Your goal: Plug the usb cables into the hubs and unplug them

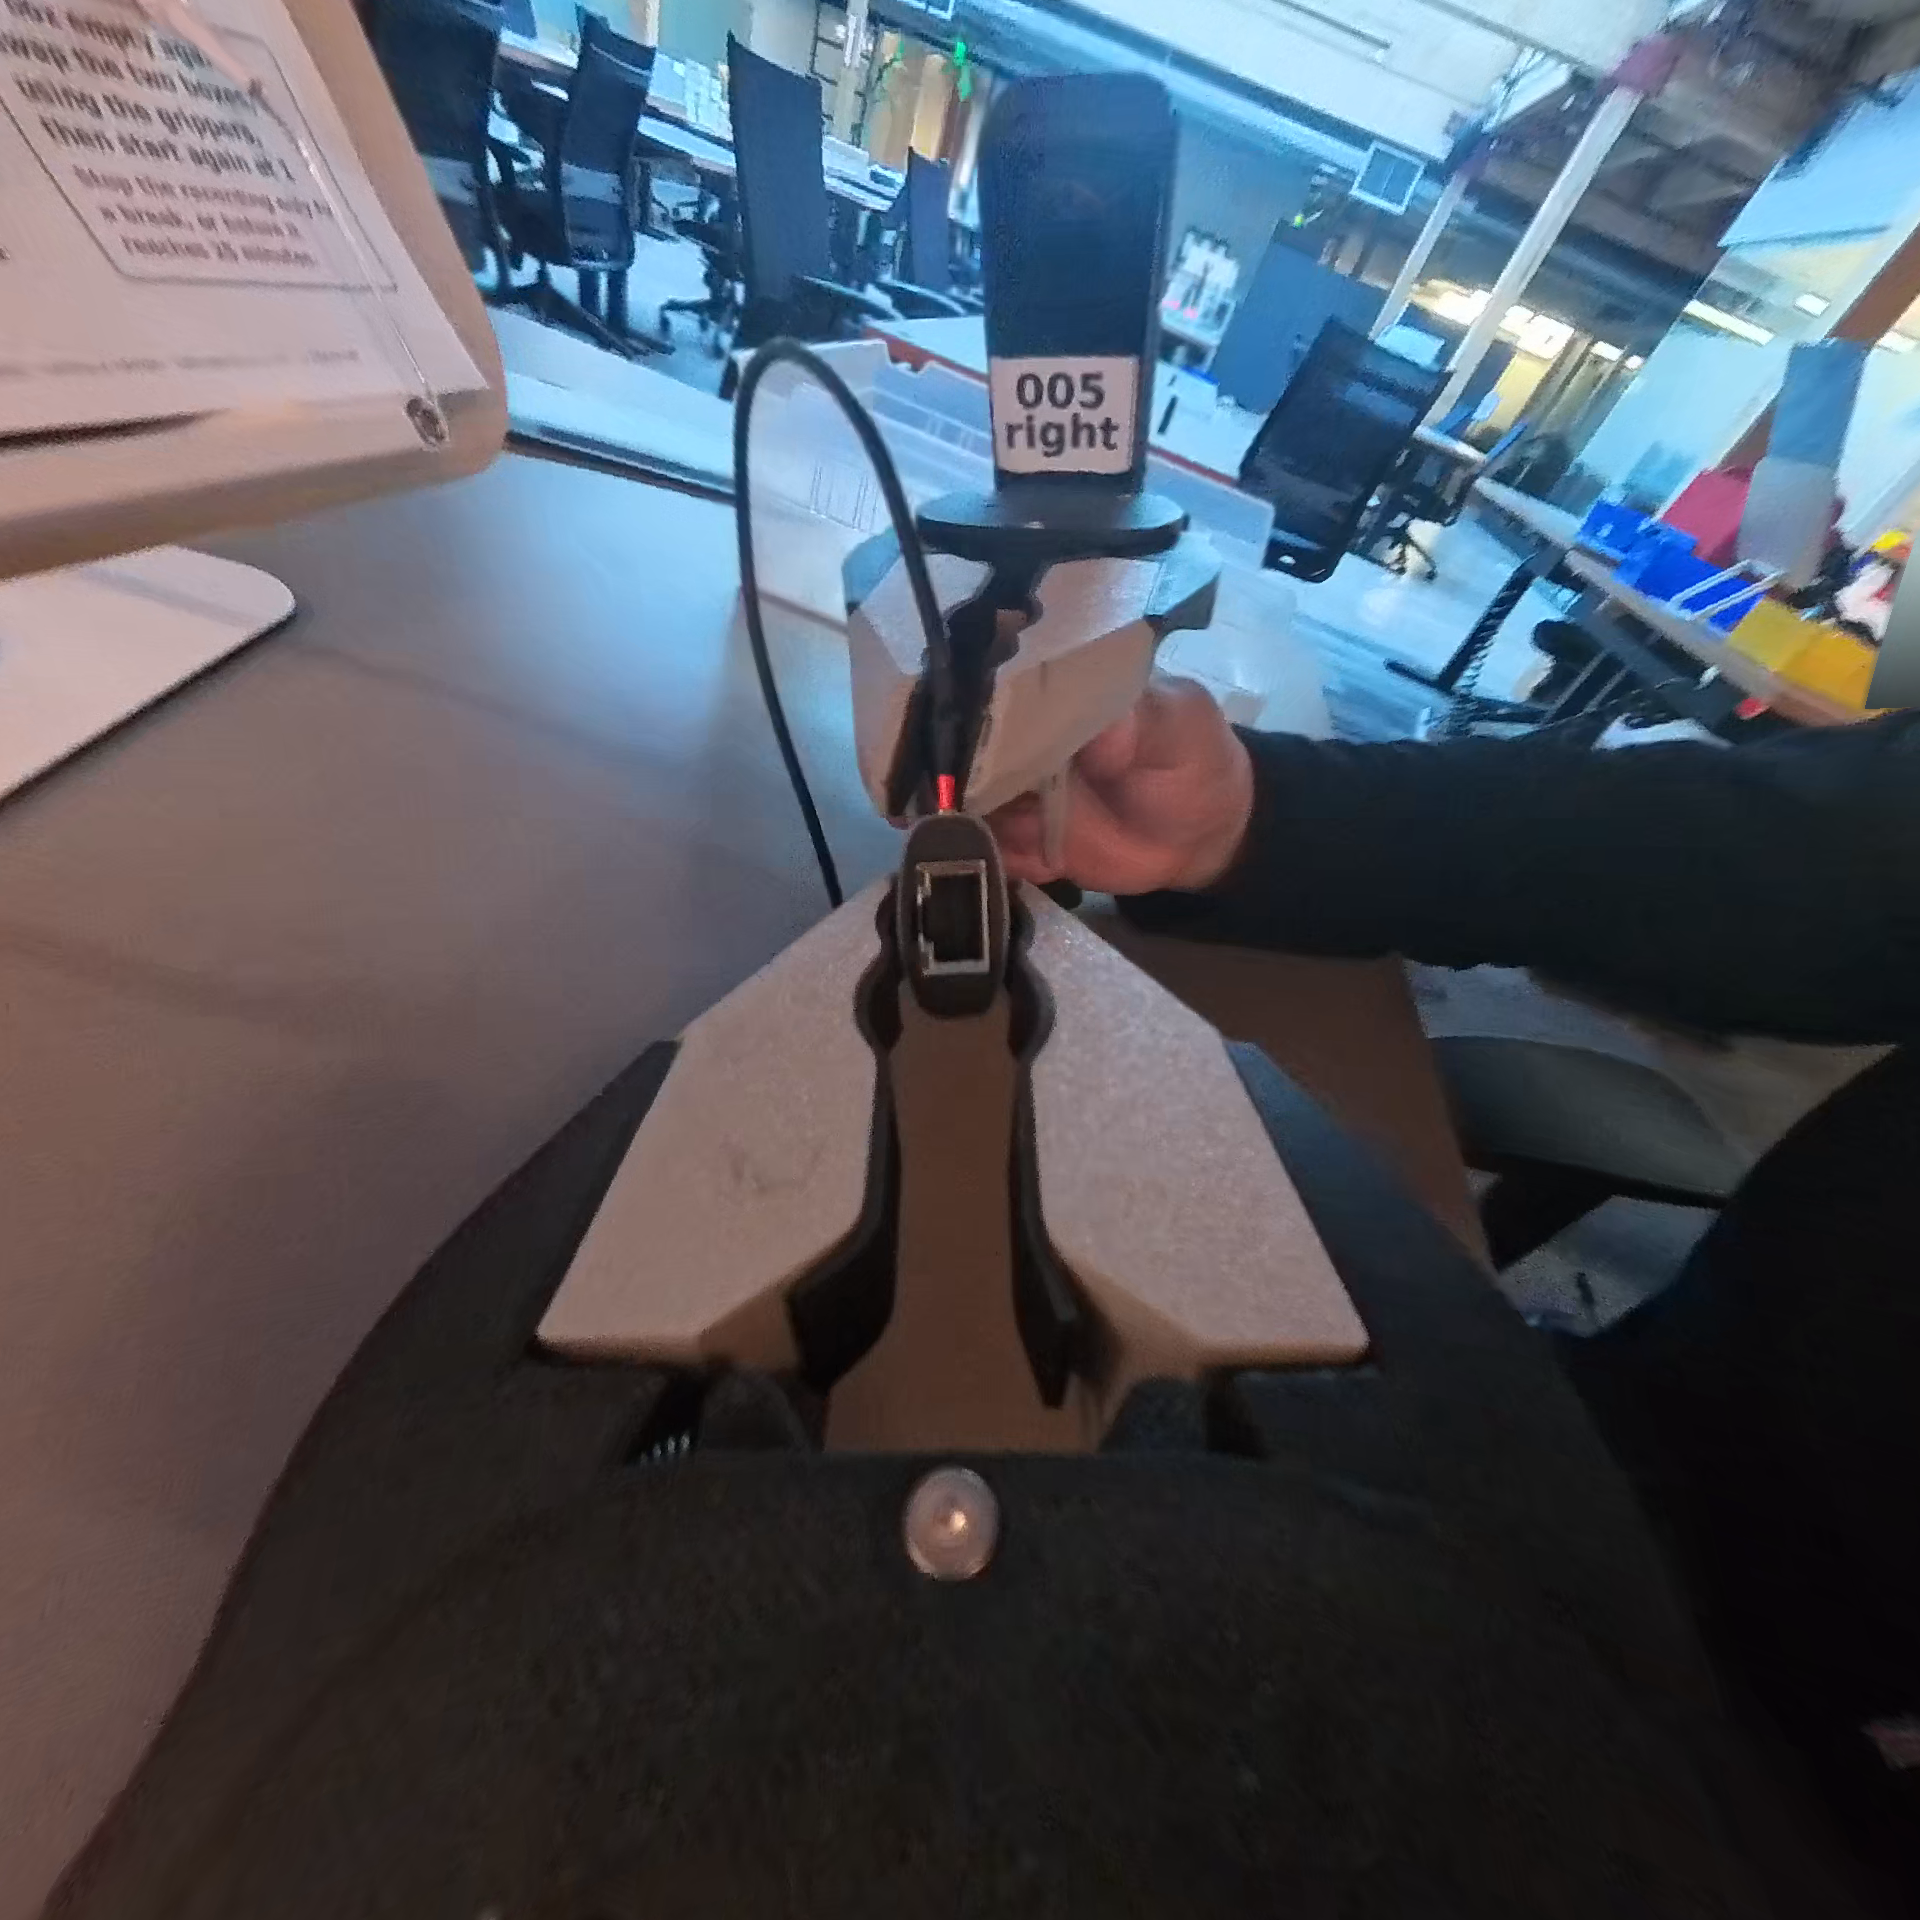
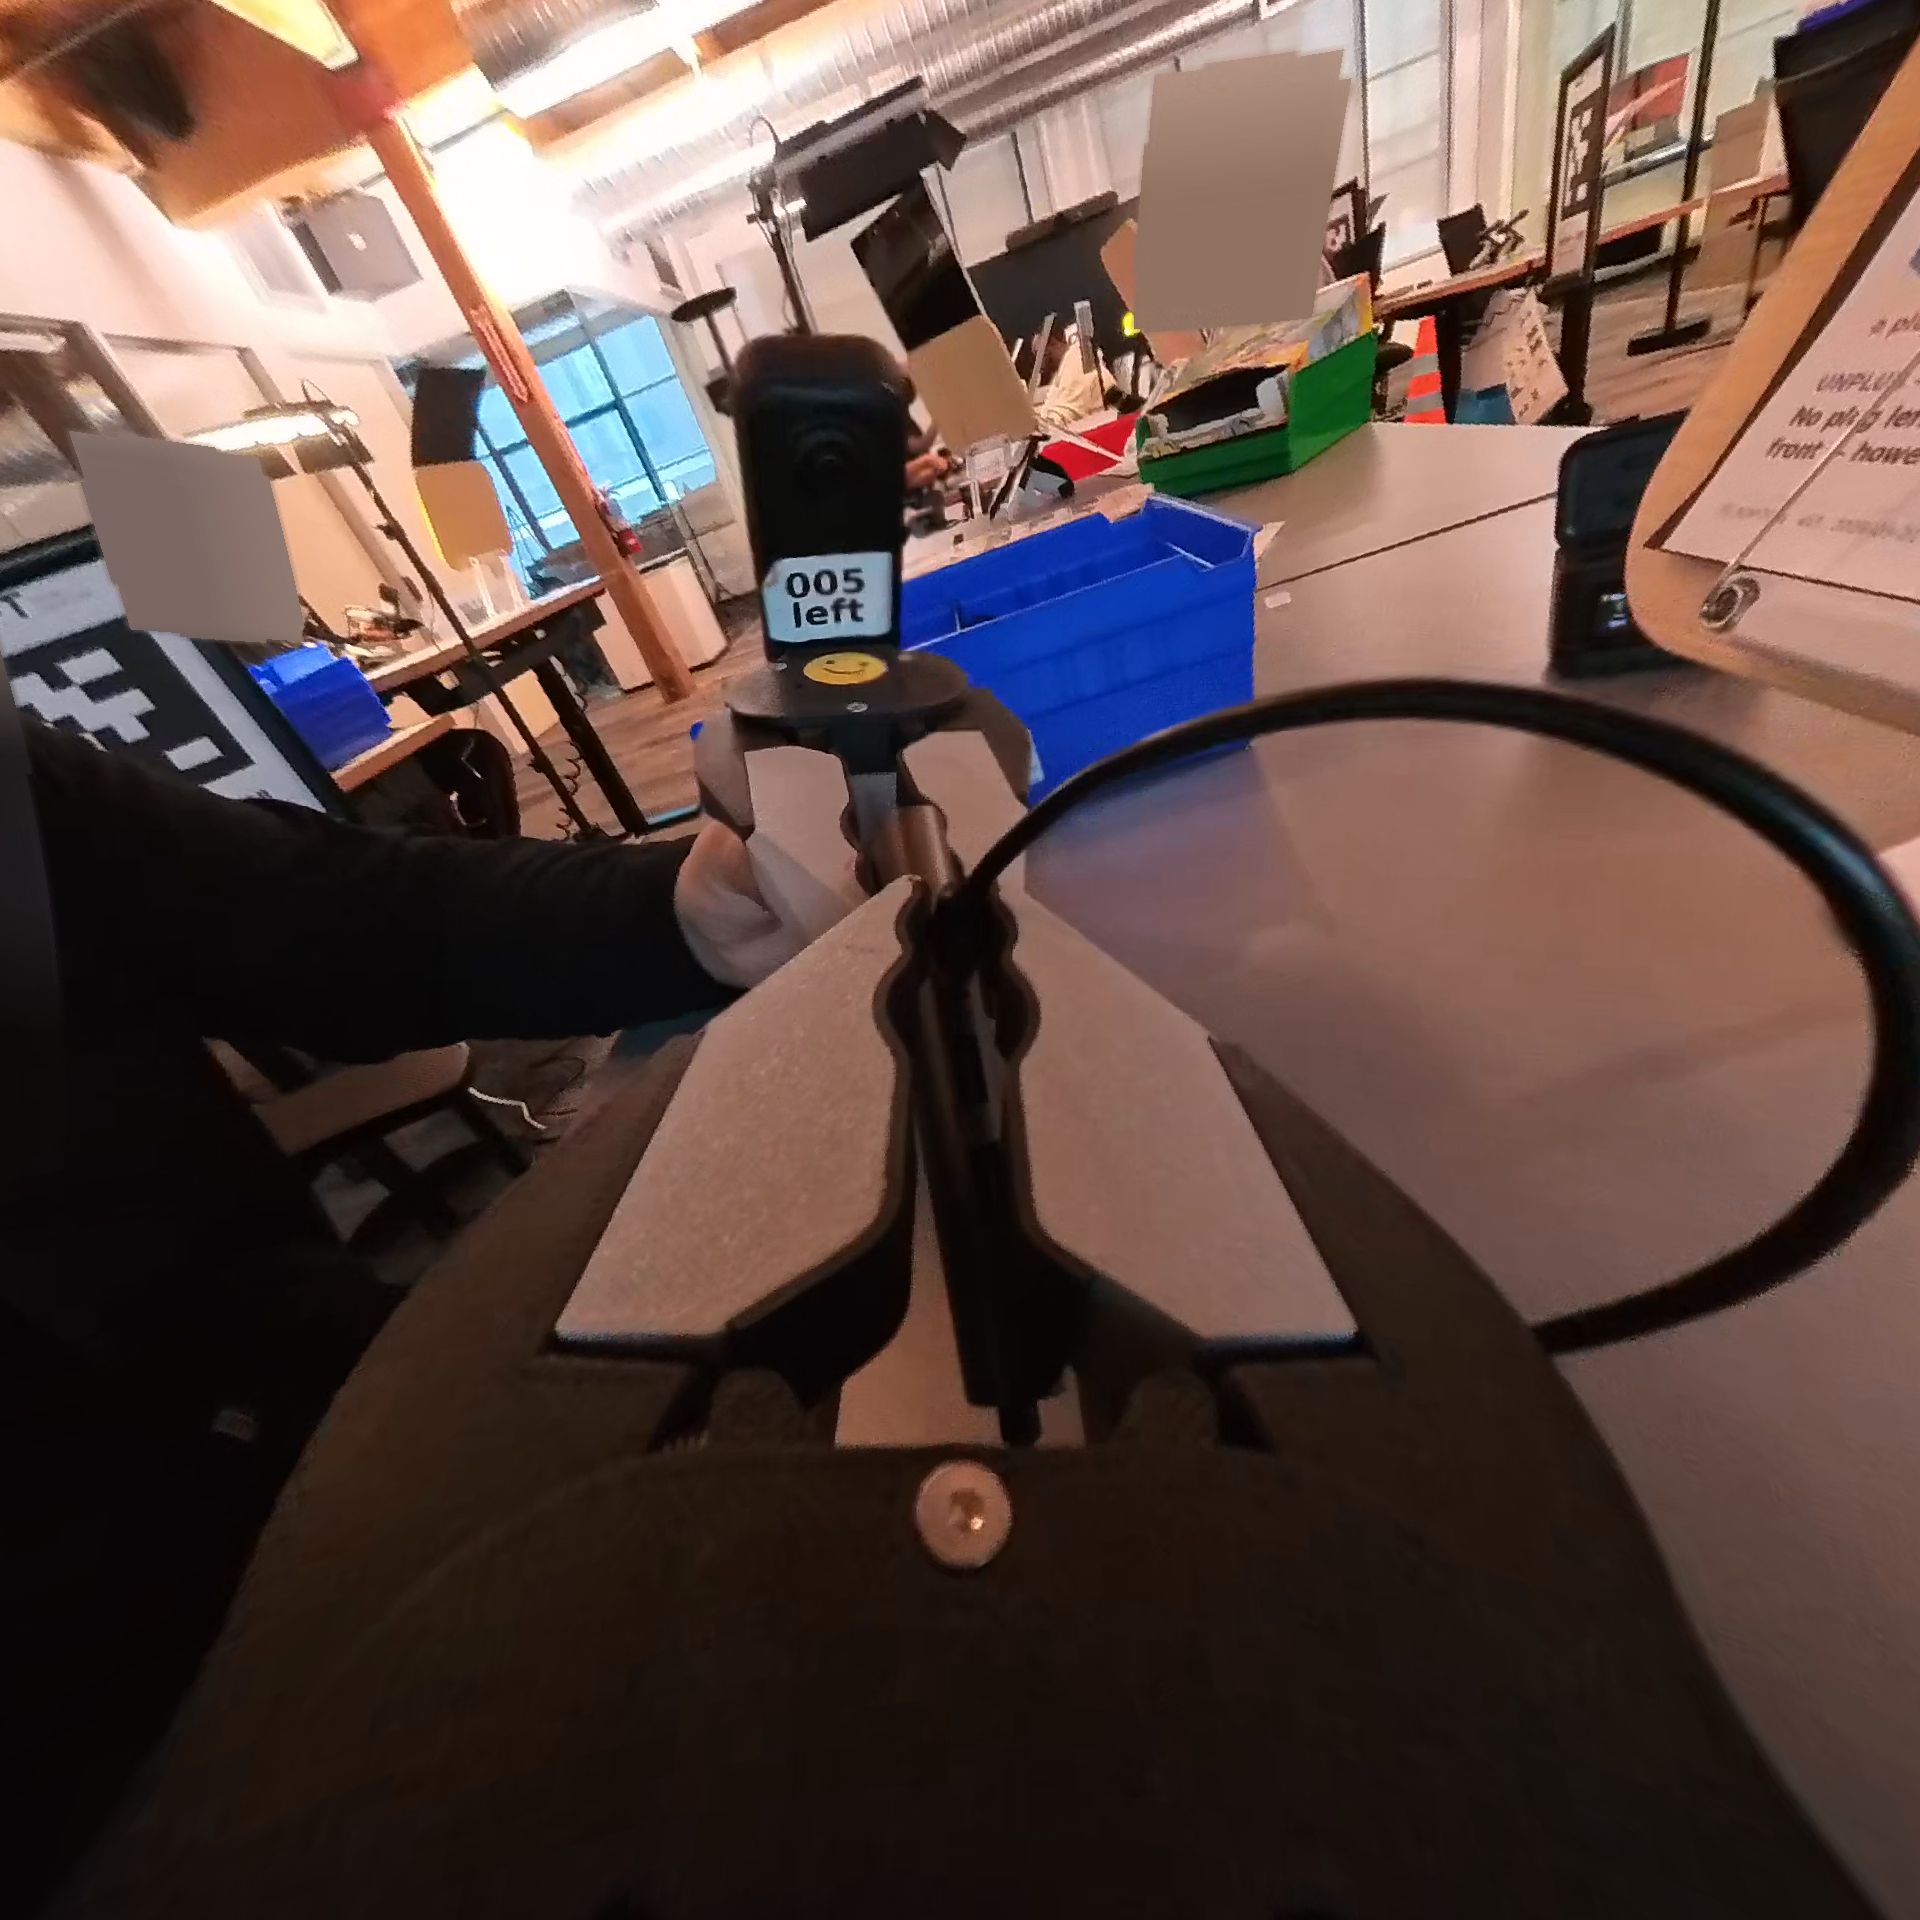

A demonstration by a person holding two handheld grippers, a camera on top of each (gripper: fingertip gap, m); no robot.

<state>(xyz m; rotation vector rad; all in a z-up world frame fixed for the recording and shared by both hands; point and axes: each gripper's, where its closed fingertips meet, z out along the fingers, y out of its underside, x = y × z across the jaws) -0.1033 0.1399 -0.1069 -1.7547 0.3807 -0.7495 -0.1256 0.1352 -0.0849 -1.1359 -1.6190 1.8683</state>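
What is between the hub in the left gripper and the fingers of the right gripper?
In the left wrist view, only the red-tipped plug of the black cable spans it, from the right gripper to the hub in the left gripper.

Hub [image 1: 951,935] between left gripper [image 1: 951,940] fingers, cable [image 1: 769,582] looping behind it, bin [image 2: 1091,623] beyond on table [image 2: 1455,935]

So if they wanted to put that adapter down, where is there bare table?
Bare grey table lies left of the looping black cable, below the white stand base. The right wrist view shows bare top inside the cable's loop, before the blue plastic bin. It is crowded where both hand-held grippers meet.
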